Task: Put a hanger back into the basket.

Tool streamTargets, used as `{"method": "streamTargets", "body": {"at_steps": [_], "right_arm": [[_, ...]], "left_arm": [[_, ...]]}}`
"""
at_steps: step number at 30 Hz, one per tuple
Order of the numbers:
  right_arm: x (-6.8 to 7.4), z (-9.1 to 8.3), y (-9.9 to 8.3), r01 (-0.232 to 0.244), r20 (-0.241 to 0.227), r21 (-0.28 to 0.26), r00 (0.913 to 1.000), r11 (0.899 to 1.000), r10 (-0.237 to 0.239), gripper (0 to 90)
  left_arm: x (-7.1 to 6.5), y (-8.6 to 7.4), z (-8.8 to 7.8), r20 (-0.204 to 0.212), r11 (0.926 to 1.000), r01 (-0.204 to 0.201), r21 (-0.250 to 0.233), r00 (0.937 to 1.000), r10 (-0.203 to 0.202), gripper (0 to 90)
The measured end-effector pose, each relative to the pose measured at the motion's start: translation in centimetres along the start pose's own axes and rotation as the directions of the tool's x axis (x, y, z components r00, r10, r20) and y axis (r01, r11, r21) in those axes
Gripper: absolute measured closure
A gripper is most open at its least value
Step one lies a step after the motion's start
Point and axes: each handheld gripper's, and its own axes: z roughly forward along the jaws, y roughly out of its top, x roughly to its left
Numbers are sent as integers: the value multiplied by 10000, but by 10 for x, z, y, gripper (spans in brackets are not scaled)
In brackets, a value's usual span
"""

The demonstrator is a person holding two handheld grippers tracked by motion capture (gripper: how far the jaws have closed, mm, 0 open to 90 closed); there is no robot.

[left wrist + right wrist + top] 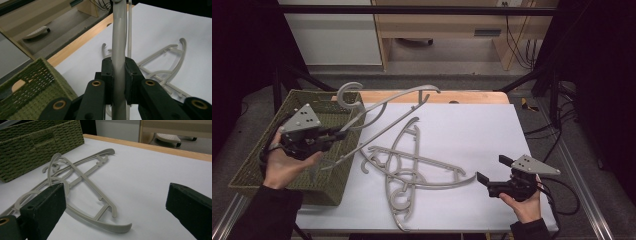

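Note:
My left gripper [343, 134] is shut on a grey plastic hanger [343, 90] and holds it in the air over the right edge of the green woven basket [249, 172]. In the left gripper view the pads [107, 75] press on the hanger's bar [118, 45], which runs up between them. Two more grey hangers [422, 162] lie crossed on the white table top [472, 130]. My right gripper [493, 168] stands open near the table's front right, just right of the lying hangers [85, 180], with nothing between its fingers [45, 210].
The basket [37, 142] stands at the table's left edge. A wooden strip [462, 96] runs along the table's far edge. Black frame bars stand behind, and cables hang at the right. Beyond the table are a desk and the floor.

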Motion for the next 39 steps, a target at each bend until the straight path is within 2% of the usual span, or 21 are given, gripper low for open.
{"method": "streamTargets", "body": {"at_steps": [4, 7, 11, 16, 17, 18, 19, 26, 29, 32, 33, 39], "right_arm": [[0, -1, 0, -6, 39, -3, 10000, 10000, 6, 31], [0, 0, 0, 22, 23, 77, 10000, 10000, -22, 31], [0, 1, 0, 37, 88, 123, 10000, 9999, -38, 31], [0, 2, 0, 41, 104, 146, 9999, 9999, -42, 31], [0, 2, -1, 44, 106, 175, 9999, 9998, -46, 31], [0, 2, -1, 44, 106, 175, 9999, 9998, -46, 31], [0, 3, -1, 60, 115, 195, 9999, 9998, -62, 31], [0, 3, -1, 62, 75, 249, 10000, 9997, -64, 31], [0, 4, -1, 81, 109, 285, 9999, 9996, -84, 31], [0, 5, -1, 82, 100, 296, 9999, 9995, -84, 31], [0, 5, -1, 87, 104, 298, 9999, 9995, -90, 31], [0, 5, -1, 109, 52, 308, 9999, 9995, -111, 30]], "left_arm": [[19, -4, -8, -350, 9998, 174, 103, 9992, -170, 799], [32, -10, -13, -571, 9995, 168, 249, 9983, -154, 799], [50, -24, -18, -787, 9990, 270, 363, 9966, -241, 799], [63, -37, -22, -950, 9975, 542, 449, 9942, -497, 800], [69, -43, -24, -1065, 9966, 575, 595, 9930, -509, 800], [69, -43, -24, -1065, 9966, 575, 595, 9930, -509, 800], [74, -46, -26, -1127, 9957, 481, 795, 9929, -390, 800], [93, -68, -32, -1661, 9917, 1085, 696, 9815, -958, 800], [103, -79, -36, -1959, 9873, 1298, 917, 9744, -1099, 801], [107, -83, -38, -2058, 9847, 1446, 976, 9709, -1222, 800], [108, -85, -38, -2179, 9837, 1548, 915, 9670, -1320, 800], [119, -99, -43, -2495, 9774, 1814, 1083, 9567, -1499, 800]]}}
